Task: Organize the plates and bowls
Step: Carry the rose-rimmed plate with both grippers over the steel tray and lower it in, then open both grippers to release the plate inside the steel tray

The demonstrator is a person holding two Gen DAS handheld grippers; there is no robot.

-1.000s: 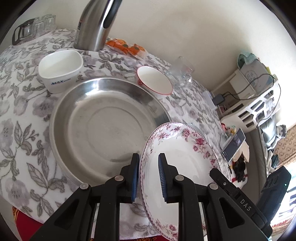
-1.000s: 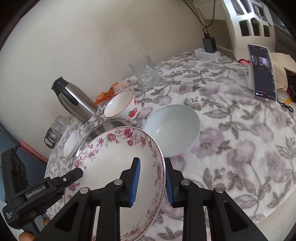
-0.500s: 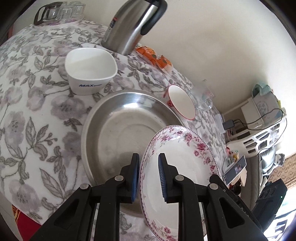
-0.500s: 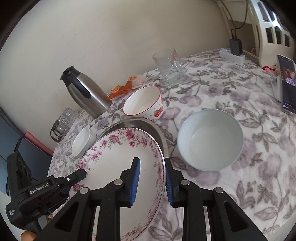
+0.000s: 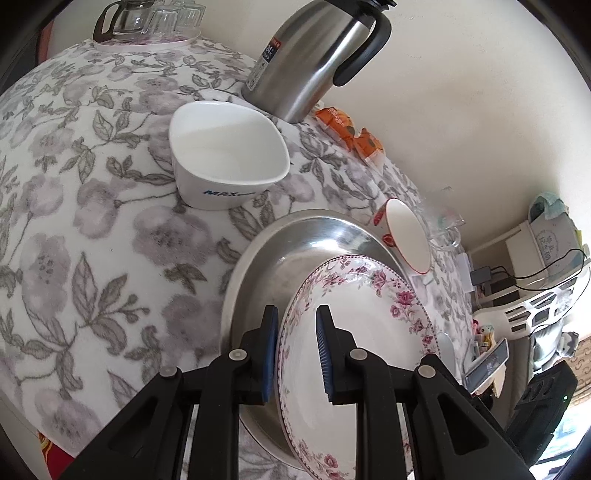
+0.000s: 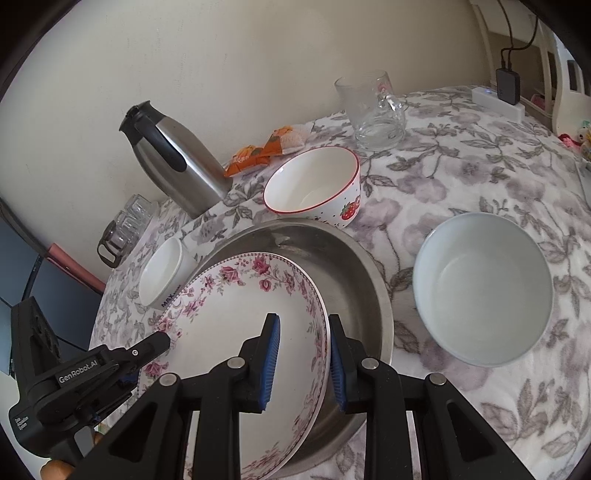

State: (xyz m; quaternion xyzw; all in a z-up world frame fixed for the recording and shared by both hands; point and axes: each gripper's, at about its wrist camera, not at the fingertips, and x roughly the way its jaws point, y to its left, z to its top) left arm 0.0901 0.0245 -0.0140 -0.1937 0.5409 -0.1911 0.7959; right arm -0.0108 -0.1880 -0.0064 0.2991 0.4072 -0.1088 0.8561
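A white plate with a pink flower border (image 5: 373, 328) (image 6: 229, 314) hangs over the big steel pan (image 5: 291, 243) (image 6: 354, 266), gripped at opposite rims by both tools. My left gripper (image 5: 297, 347) is shut on its near rim, and the same gripper (image 6: 147, 350) shows at the plate's left edge in the right wrist view. On the plate's right rim my right gripper (image 6: 303, 358) is shut. Around the pan stand a white square bowl (image 5: 225, 166) (image 6: 166, 273), a strawberry bowl (image 5: 406, 236) (image 6: 314, 184) and a pale round bowl (image 6: 484, 288).
A steel thermos jug (image 5: 314, 55) (image 6: 173, 158) stands behind the pan near the wall, with orange snack packets (image 6: 266, 147) beside it. A glass mug (image 6: 373, 110) sits further right, and a tray of glasses (image 5: 147, 22) at the table's far corner.
Both grippers carried the flowered plate sideways and down, so it now hangs low over the steel pan. Their grip is unchanged.
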